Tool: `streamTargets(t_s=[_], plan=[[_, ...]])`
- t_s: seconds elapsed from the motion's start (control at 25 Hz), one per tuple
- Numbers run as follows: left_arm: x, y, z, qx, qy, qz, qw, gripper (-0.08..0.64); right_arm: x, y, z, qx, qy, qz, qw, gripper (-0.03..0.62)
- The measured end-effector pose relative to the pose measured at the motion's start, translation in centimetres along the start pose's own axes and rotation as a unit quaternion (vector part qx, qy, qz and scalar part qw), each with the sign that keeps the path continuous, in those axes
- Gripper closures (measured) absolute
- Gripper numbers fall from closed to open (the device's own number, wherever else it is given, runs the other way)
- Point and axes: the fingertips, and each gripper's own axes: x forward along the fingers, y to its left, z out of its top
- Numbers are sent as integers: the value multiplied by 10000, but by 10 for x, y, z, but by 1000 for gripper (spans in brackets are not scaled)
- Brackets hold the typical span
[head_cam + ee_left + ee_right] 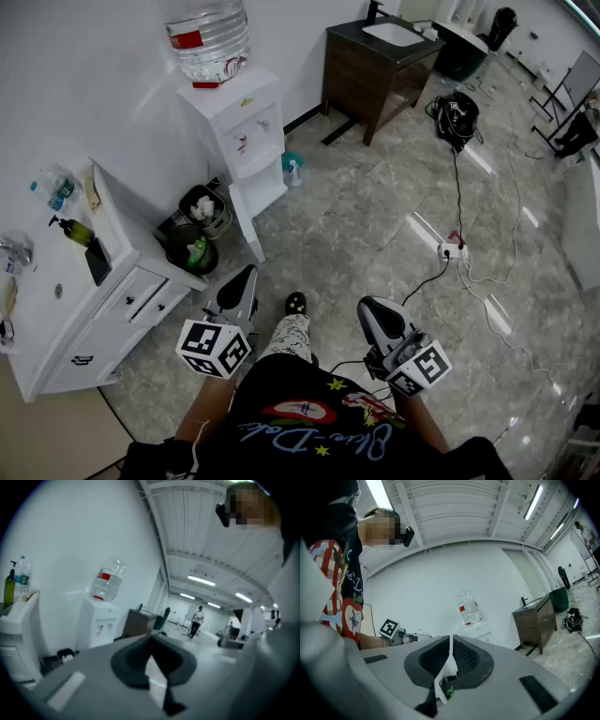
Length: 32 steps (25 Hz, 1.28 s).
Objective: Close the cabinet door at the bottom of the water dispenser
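Note:
The white water dispenser stands against the wall at the upper left with a clear bottle on top. Its bottom cabinet door stands open, swung out over the floor. Both grippers are held low near the person's body, well short of the dispenser. The left gripper points toward the door, jaws shut on nothing. The right gripper is also shut and empty. The dispenser shows far off in the left gripper view behind the left gripper, and the bottle behind the right gripper.
Two bins sit between the dispenser and a white drawer cabinet at left. A spray bottle stands right of the dispenser. A dark sink vanity is at the back. A power strip and cables lie on the tiled floor.

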Motion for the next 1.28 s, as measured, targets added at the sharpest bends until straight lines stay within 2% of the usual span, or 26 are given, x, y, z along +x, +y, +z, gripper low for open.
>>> streamTargets(t_s=[0.12,0.36,0.48,0.6,0.68,0.76,0.88,1.04,1.12,1.28], plan=[[48,24,4,-277,-26,0,9996,561,47,-39,5,-24,81,229,9997,575],[155,73,21,10,46,104,9999,561,168,-121,29,-176,239,853,9959,575],[193,99,24,104,113,167,9997,561,231,-162,33,44,287,1060,9939,575],[229,135,29,-40,-129,483,9987,561,289,-199,18,73,571,1148,9917,575],[258,148,36,118,-201,615,9978,563,324,-215,6,7,725,1253,9895,575],[289,150,35,271,-207,561,9978,561,353,-229,-7,-91,868,1310,9875,575],[320,172,8,257,-52,773,9967,561,384,-250,-44,-138,1192,1255,9848,575],[335,220,-64,-11,501,1539,9868,561,400,-272,-125,-95,1750,1444,9739,575],[344,238,-95,-101,585,1813,9816,561,407,-284,-161,-143,1892,1498,9704,575],[366,275,-148,-107,646,2193,9734,563,428,-312,-223,-339,2022,1339,9696,575]])
